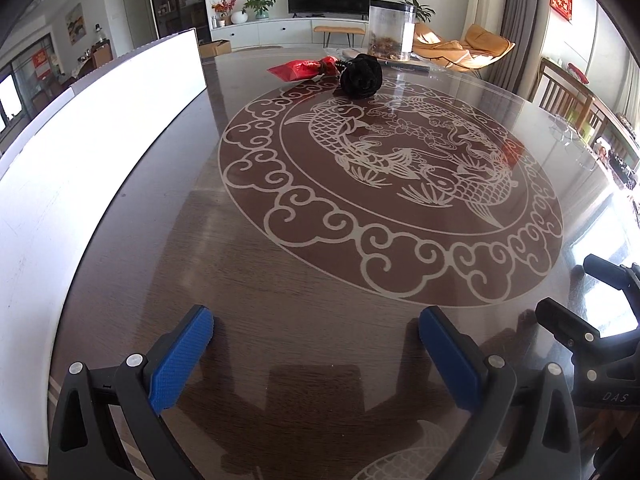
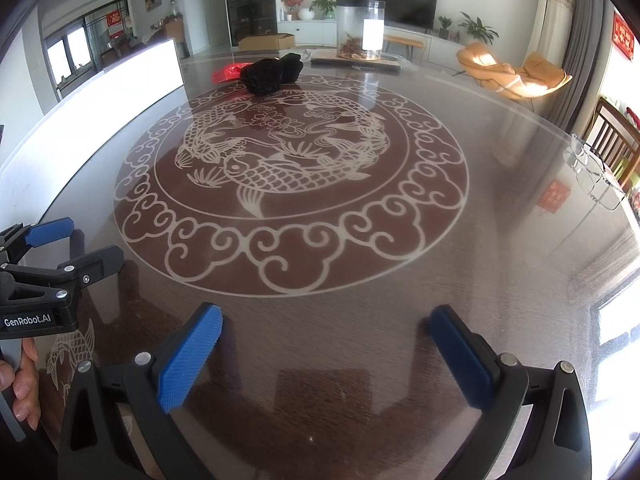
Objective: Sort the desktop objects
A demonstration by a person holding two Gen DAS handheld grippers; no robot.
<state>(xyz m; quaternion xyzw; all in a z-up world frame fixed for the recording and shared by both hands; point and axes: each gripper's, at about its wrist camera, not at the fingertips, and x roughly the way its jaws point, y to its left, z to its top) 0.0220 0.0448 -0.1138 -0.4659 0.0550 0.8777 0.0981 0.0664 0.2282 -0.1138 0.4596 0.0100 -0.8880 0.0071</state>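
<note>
While both tools (image 1: pixel 316 354) (image 2: pixel 326 354) gape, black bundle (image 1: pixel 360 76) lies far.

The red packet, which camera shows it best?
The left wrist view: the red packet lies mostly exposed beside the black cloth. In the right wrist view the cloth hides most of it, leaving a red sliver.
</note>
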